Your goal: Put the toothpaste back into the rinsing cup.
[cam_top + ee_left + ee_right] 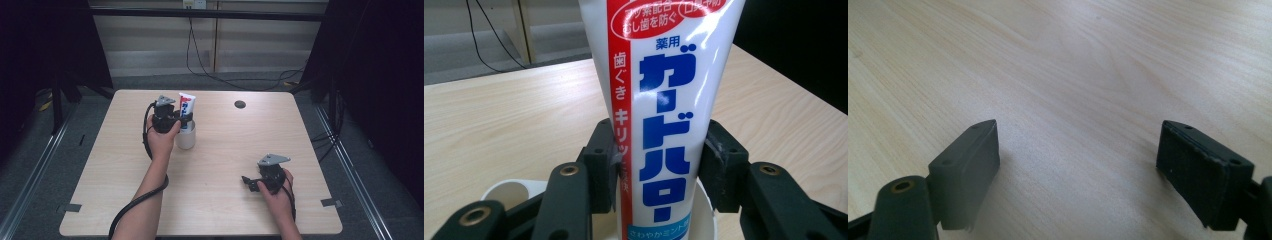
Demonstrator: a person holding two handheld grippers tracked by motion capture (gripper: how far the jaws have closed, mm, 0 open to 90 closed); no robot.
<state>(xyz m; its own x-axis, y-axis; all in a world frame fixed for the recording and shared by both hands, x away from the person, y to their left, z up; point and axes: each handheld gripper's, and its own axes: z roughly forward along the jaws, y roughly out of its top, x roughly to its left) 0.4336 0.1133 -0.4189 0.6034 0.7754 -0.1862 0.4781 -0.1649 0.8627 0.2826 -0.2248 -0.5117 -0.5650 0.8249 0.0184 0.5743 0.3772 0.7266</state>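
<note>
A person sits at a pale wooden table (215,200), holding a black two-jaw gripper in each hand, with both forearms reaching in from the near edge.

The left gripper (184,120) is over the far left part of the table. Its jaws are closed on a toothpaste tube (187,107), white with a red stripe and blue Japanese lettering. The tube stands upright, its lower end inside a white cup (185,140) that rests on the table just in front of the left hand (162,140). In the left gripper view, the tube (664,100) rises between the two jaws, whose pads (716,170) press against its two sides just above the cup's rim (506,189).

The right gripper (249,182) is near the front right of the table, well apart from the tube and cup, and held low by the right hand (277,192). In the right gripper view its jaws stand wide apart with bare wood grain (1063,75) between them, holding nothing.

A small dark round hole (240,104) sits in the tabletop near the far edge, to the right of the tube
</note>
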